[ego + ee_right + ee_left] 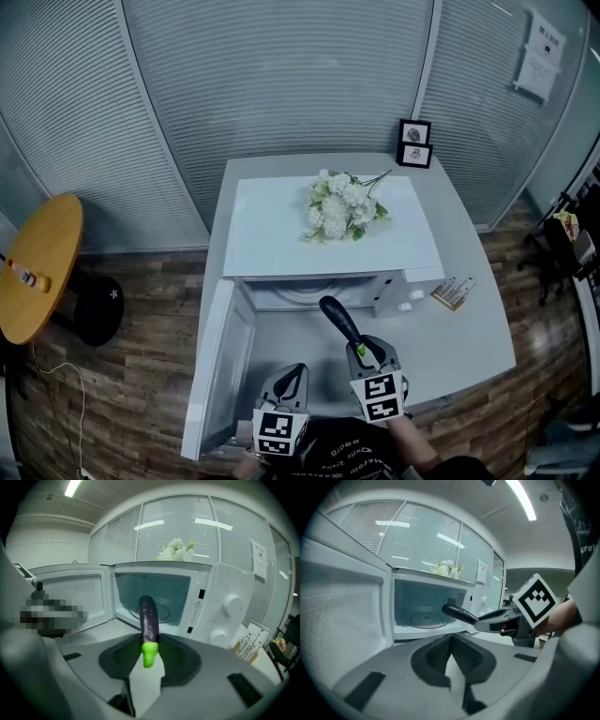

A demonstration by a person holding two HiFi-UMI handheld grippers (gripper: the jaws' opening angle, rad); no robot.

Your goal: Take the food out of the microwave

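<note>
A white microwave (272, 225) stands on the pale table (478, 328) with its door (217, 366) swung open to the left. Its cavity holds only the glass turntable (424, 619). My right gripper (367, 349) is shut on the green stem end of a dark purple eggplant (339, 321). The eggplant (149, 620) points out from the gripper (149, 641) toward the open cavity, just in front of it. From the left gripper view the eggplant (459, 614) shows before the opening. My left gripper (296, 370) hangs beside the door, shut with nothing in it (451, 639).
White flowers (342, 206) lie on the microwave's top. Two small picture frames (414, 143) stand at the table's back right, and a small card holder (453, 292) is right of the microwave. A round wooden table (37, 262) and a black stool (98, 305) stand at the left.
</note>
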